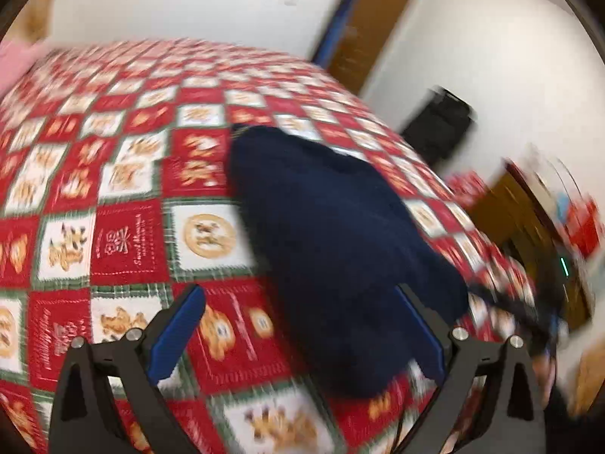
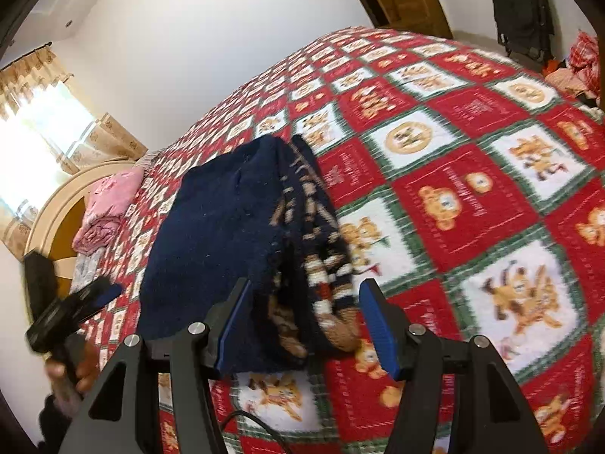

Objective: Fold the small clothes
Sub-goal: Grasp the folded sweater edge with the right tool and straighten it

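A navy knitted garment (image 2: 219, 227) lies folded on the red and white patchwork bedspread (image 2: 472, 189), with a striped tan and white patterned layer (image 2: 317, 234) showing along its right side. My right gripper (image 2: 306, 283) stands over the garment's near end. That end lies between its blue pads, which are apart and do not clearly press on it. In the left wrist view the same garment (image 1: 332, 227) is a dark blurred mound. My left gripper (image 1: 298, 289) hangs open above its near left edge, holding nothing. A hand (image 2: 75, 370) carries that gripper at the left edge of the right wrist view.
Folded pink clothes (image 2: 109, 204) lie by the cream headboard (image 2: 49, 219). A heap of red checked laundry (image 2: 582, 60) sits at the bed's far right. A black bag (image 1: 438, 125) leans on the white wall beside a wooden door (image 1: 370, 19).
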